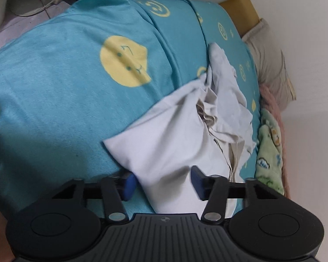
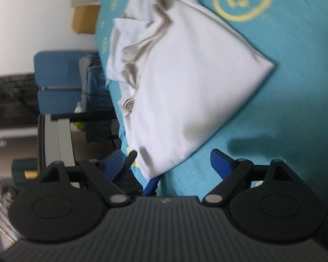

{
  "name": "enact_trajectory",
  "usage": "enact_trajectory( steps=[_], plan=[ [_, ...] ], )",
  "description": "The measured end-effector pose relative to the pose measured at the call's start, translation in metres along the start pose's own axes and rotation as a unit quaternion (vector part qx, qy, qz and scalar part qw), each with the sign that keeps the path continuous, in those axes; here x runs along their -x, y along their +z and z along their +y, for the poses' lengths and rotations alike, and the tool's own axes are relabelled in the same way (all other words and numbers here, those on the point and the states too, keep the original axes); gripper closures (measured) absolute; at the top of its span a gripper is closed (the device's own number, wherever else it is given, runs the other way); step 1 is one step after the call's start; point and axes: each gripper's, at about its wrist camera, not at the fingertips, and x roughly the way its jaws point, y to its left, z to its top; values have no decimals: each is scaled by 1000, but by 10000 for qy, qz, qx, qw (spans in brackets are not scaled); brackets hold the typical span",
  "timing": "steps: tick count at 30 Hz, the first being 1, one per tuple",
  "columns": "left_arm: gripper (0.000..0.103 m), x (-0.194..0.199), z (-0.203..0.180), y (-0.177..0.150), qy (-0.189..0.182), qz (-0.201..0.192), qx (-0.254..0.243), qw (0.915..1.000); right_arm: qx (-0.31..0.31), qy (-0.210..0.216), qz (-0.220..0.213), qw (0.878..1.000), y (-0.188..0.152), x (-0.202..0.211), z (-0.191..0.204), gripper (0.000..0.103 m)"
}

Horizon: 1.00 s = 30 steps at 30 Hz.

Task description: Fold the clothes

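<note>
Left gripper [image 1: 164, 182] jaws straddle the near corner of the white crumpled cotton garment [image 1: 175, 128], pads beside the cloth, pressing unclear; right gripper [image 2: 161, 163] jaws open over the garment's other near corner. Garment lies on the teal bed sheet with yellow smiley prints [image 1: 54, 87]. Step: grabbing corners; next, likely pinch both and lift. Only the right view shows the blue chair [image 2: 56, 83]; left shows the pillows by the wall [image 1: 271, 65]

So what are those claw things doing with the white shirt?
A person is folding a white garment on a teal bedsheet with yellow smiley faces, one claw in each hand. The left claw has a bunch of the white cloth between its blue pads. The right claw is open, right at the garment's near corner, not gripping yet.
</note>
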Motion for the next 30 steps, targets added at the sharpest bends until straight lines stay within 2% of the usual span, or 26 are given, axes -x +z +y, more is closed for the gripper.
enact_trajectory(
  steps=[1, 2, 3, 6, 9, 11, 14, 15, 16, 18, 19, 26, 30],
  plan=[
    [70, 1, 0, 0, -17, -53, -8, 10000, -71, 3, 39, 10000, 0, -2, -2, 14],
    [84, 2, -1, 0, -73, -121, -40, 9999, -104, -5, 82, 9999, 0, -5, -4, 14],
    [93, 4, -1, 0, -138, -181, -65, 9997, -98, 11, 139, 9999, 0, -8, -4, 14],
    [96, 11, -4, 0, -421, -274, -86, 9987, -113, 138, 369, 9992, 0, -20, -2, 14],
    [97, 17, -9, 0, -696, -373, -108, 9968, -239, 43, 61, 9997, 2, -21, -5, 15],
    [98, 19, -12, 0, -827, -428, -138, 9956, -297, -71, -292, 9991, 6, -15, -7, 30],
    [98, 23, -15, 2, -963, -463, -159, 9942, -340, -247, -1104, 9930, 15, 6, -11, 45],
    [98, 26, -14, 2, -1008, -437, -154, 9938, -331, -341, -1297, 9904, 17, 11, -11, 57],
    [98, 26, -14, 3, -1041, -424, -171, 9935, -308, -450, -1461, 9878, 18, 15, -10, 70],
    [98, 26, -17, 3, -1043, -447, -283, 9931, -200, -530, -1620, 9852, 20, 17, -8, 86],
    [98, 27, -18, 3, -1051, -464, -350, 9928, -121, -522, -1661, 9847, 21, 17, -6, 90],
    [98, 35, -24, -1, -1223, -656, -840, 9868, 855, -433, -2234, 9700, 15, 27, 15, 95],
    [98, 40, -16, -10, -1168, -726, -1044, 9850, 1340, -527, -2371, 9608, 10, 31, 23, 95]
  ],
)
